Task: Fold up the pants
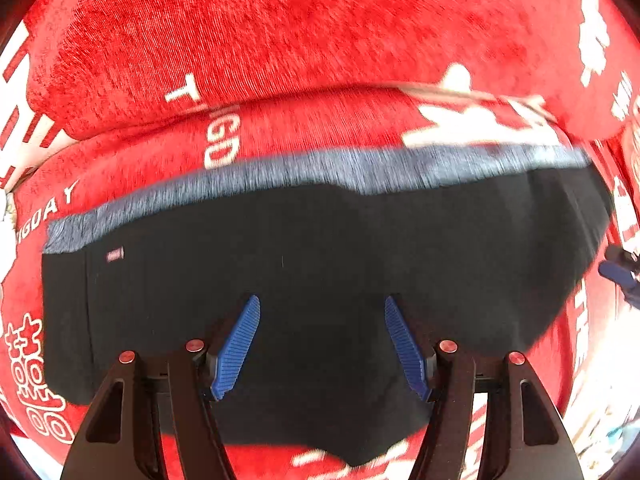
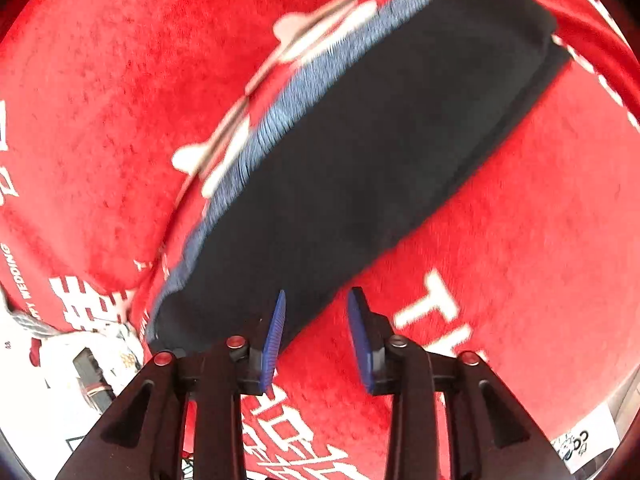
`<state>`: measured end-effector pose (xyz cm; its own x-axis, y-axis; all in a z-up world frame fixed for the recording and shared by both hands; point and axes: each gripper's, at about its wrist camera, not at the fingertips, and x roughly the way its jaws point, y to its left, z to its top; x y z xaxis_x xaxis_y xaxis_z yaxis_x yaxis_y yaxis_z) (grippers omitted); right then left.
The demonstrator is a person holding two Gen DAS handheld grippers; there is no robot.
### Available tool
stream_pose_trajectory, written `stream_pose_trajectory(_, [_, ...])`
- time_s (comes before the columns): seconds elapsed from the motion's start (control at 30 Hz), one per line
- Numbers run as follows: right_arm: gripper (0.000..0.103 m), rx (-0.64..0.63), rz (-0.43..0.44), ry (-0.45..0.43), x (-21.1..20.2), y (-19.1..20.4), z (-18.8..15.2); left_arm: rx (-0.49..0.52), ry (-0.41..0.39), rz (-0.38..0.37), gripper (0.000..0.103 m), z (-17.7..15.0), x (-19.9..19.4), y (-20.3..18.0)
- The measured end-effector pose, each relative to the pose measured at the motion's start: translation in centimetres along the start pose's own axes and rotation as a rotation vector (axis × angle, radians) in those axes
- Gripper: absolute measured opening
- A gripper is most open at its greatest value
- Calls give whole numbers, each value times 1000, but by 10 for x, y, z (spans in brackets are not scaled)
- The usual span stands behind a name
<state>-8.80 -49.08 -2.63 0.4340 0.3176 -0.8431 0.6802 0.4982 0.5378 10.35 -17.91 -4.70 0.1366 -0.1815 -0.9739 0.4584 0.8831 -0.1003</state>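
Pants lie as a dark folded block on the red printed cloth, grey-blue waistband along the far edge in the left wrist view.

Left tongs: open, nothing between the blue pads, hanging over the middle of the block. Long axis runs straight across this view, side to side, so the left tongs face the broad side square-on. Near edge of the block sits below and behind the fingertips.

Right tongs: also open and empty, parked at one short end of the block. In the right wrist view the pants stretch away from the tongs on a diagonal up to the right, waistband on the left flank. The left pad overlaps the near corner; the right pad sits over bare cloth. Cannot tell whether either one touches fabric.

Judgement: block already looks folded at least once. For another fold across the long axis, the right tongs are nearer an end; a slight shift left would straddle that corner. Both frames are motion-blurred, so edges are approximate.
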Motion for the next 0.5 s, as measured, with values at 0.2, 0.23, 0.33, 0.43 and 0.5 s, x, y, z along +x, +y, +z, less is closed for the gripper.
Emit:
stream_pose_trajectory(0.2, [37,-223,73,88,51,77,25,-26,-18,79,66,32,20,8])
stream_pose_trajectory(0.23, [37,-277,73,121,72,94,26,-31,-17,107,66,37,27,10])
stream_pose_trajectory(0.33, [37,-367,22,181,124,123,27,-87,-12,138,70,47,41,19])
stream_pose_trajectory(0.43, [28,-433,-20,108,142,134,37,-115,-43,144,73,54,43,27])
stream_pose_trajectory(0.5, [20,-429,-62,30,140,134,54,-107,-50,146,73,57,43,28])
